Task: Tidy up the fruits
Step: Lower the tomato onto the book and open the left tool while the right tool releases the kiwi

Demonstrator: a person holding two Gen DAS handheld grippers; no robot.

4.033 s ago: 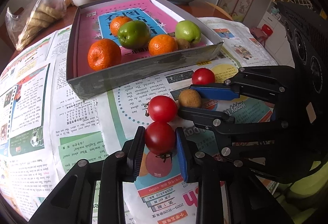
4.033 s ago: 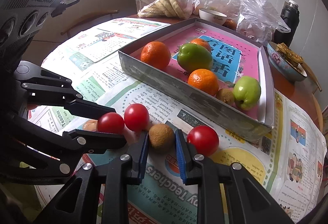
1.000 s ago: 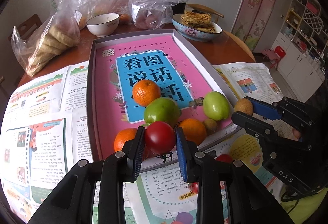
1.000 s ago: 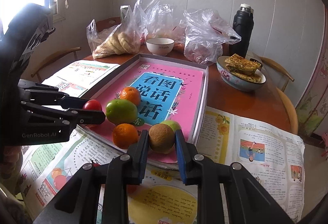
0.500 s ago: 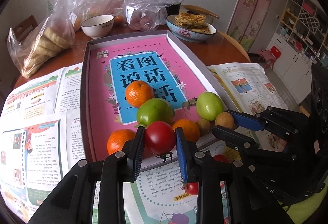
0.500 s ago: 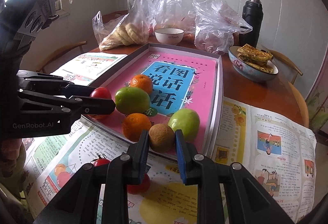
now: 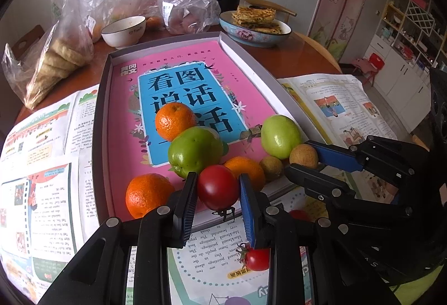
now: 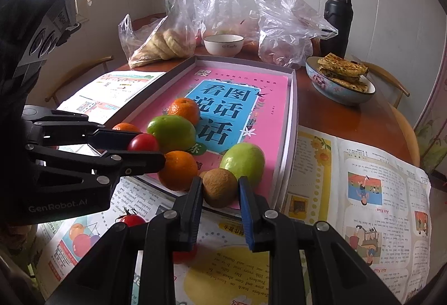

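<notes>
Newspaper-covered wooden table (image 8: 346,120), grey box lid (image 8: 290,120) crowded near, bare far, left gripper (image 7: 217,193) pinching red tomato (image 7: 218,187), right gripper (image 8: 220,190) pinching kiwi (image 8: 219,187).

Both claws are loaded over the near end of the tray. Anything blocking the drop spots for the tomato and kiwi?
Yes. The tomato hangs by oranges and a green apple; the kiwi abuts another apple. The tray is bare farther back.
</notes>
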